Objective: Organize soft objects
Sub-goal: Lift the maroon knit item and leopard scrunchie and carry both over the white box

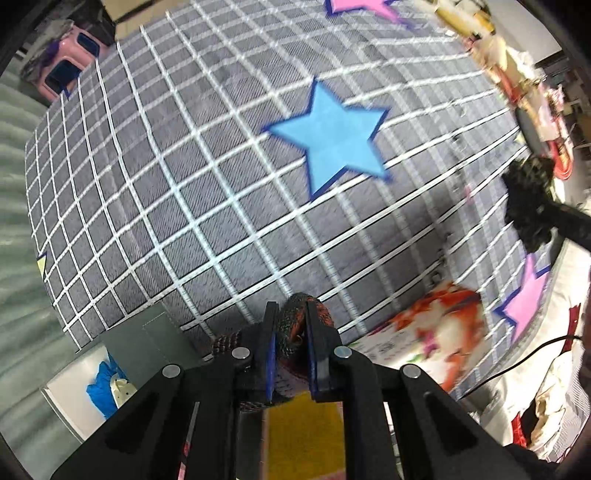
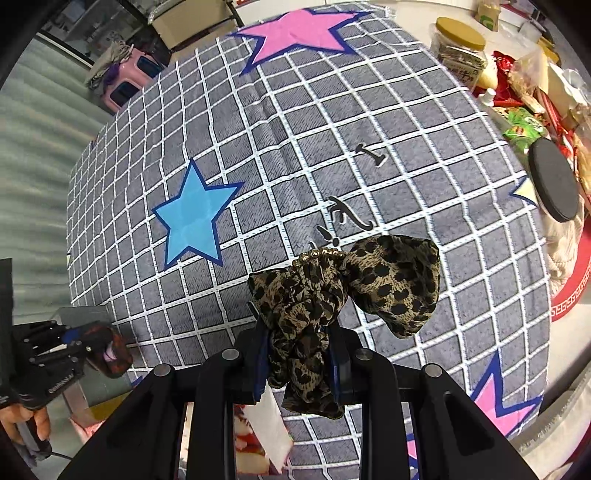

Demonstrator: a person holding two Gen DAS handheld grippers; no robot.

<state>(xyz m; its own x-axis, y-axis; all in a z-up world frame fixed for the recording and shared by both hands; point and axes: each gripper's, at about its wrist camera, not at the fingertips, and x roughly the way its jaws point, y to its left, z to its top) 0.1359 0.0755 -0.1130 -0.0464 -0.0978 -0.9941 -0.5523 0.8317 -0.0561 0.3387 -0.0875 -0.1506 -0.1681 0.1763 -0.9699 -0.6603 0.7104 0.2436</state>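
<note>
The left gripper is pressed together on a red-and-black scrunchie, which bulges out above the blue-padded fingertips. In the right wrist view the same gripper appears at the lower left, carried by a hand, with the red-and-black fabric protruding from its tip.

The right gripper pinches a leopard-print hair bow. The gathered middle of the bow sits between the two fingers; one large lobe spreads up and to the right, clear of the gripper, and a gold bead trim runs along its upper edge. In the left wrist view this bow shows as a dark mass at the right edge.

Both items hang above a counter covered by a grey grid-pattern cloth printed with a blue star and pink stars. Jars and packets crowd the far right edge of the counter. A pink stool stands beyond the far left edge.
</note>
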